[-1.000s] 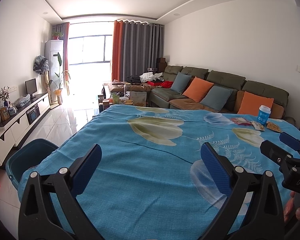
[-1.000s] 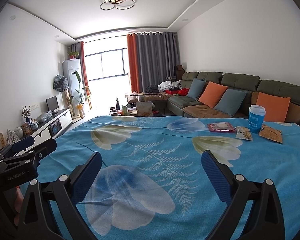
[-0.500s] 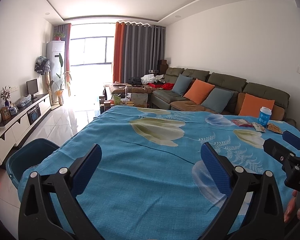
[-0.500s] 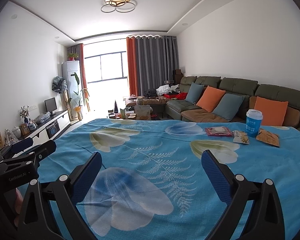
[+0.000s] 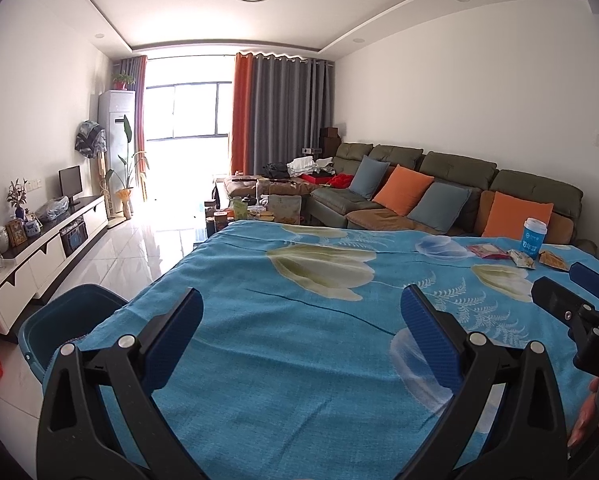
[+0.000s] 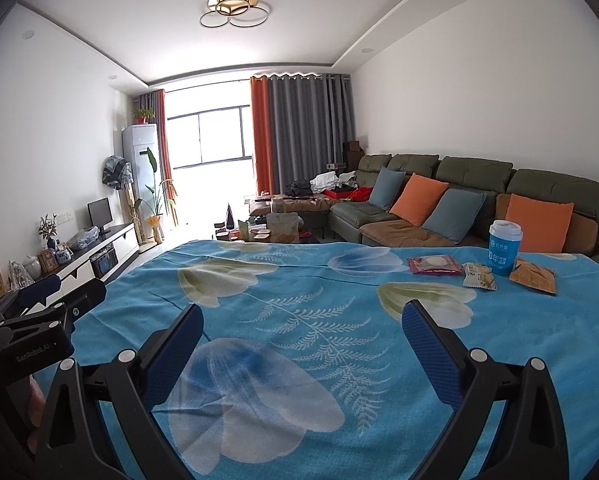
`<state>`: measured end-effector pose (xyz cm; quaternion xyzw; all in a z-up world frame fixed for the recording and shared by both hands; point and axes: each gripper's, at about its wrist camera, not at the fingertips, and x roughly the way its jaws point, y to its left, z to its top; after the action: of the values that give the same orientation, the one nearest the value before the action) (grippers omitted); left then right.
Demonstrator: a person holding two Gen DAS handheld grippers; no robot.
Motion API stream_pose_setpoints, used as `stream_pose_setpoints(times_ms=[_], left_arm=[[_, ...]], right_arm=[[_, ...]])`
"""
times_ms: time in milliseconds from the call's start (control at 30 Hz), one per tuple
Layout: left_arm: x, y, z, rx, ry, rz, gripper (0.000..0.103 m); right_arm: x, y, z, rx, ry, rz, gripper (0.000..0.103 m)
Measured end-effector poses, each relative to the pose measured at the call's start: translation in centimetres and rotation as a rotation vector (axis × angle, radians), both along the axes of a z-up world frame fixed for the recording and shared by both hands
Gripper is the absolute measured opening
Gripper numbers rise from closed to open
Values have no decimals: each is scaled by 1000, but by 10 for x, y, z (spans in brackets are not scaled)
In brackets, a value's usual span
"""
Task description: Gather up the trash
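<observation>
While we hover low over the blue flowered tablecloth (image 6: 299, 300), it goes like this, nearest first:
Left gripper (image 5: 301, 334): our jaws are spread wide with only cloth between the pads.
Right gripper (image 6: 301, 344): same deal, gaping and holding zip.
Bin: a teal tub (image 5: 59, 320) sits on the floor just past the table's left edge.
Trash: over at the far right of the table we've got a pink wrapper (image 6: 434, 265), a pale snack packet (image 6: 478, 276), an orange packet (image 6: 533, 277) and a blue paper cup (image 6: 504, 246), all huddled together.
Beyond: green sofa (image 6: 471, 172) with orange and grey cushions.
</observation>
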<state>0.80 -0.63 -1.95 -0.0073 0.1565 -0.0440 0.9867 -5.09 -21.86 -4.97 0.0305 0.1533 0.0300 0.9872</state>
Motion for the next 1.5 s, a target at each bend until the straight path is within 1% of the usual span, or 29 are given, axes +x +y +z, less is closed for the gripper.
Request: stream_pose_setpoints(times_ms=[1500], left_arm=[[0, -3, 4, 13, -17, 13, 97]], right_arm=[[-1, 1, 0, 4, 2, -3, 96]])
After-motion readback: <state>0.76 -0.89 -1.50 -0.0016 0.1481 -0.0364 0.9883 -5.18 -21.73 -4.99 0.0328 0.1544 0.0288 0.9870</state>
